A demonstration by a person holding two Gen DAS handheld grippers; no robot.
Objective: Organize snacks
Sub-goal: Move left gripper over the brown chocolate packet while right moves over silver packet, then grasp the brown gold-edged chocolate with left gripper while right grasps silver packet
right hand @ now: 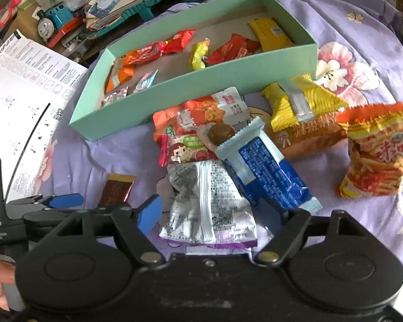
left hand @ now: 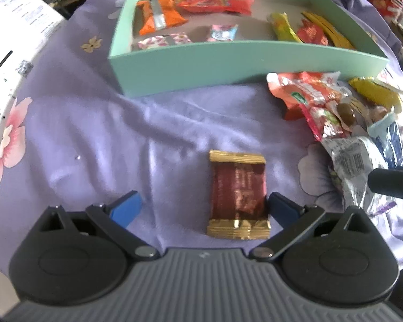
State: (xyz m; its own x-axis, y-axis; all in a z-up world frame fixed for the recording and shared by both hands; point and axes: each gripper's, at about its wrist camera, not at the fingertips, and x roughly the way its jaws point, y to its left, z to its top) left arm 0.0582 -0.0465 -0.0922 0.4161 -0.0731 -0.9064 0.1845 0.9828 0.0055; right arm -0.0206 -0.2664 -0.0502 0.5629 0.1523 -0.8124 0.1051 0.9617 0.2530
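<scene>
Box: set well ahead of both grippers on the purple cloth, already partly filled.
Silver packet: framed by the open right gripper, ungripped.
Brown bar: bracketed by the open left gripper, nearer its right finger, long axis pointing toward the box.

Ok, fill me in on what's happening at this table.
A person is sorting snacks into the mint-green box, which already holds several packets. The left gripper is open around a dark red, gold-edged bar lying on the purple cloth. The right gripper is open over a silver and purple packet at the near edge of the loose pile. Neither has closed yet.
</scene>
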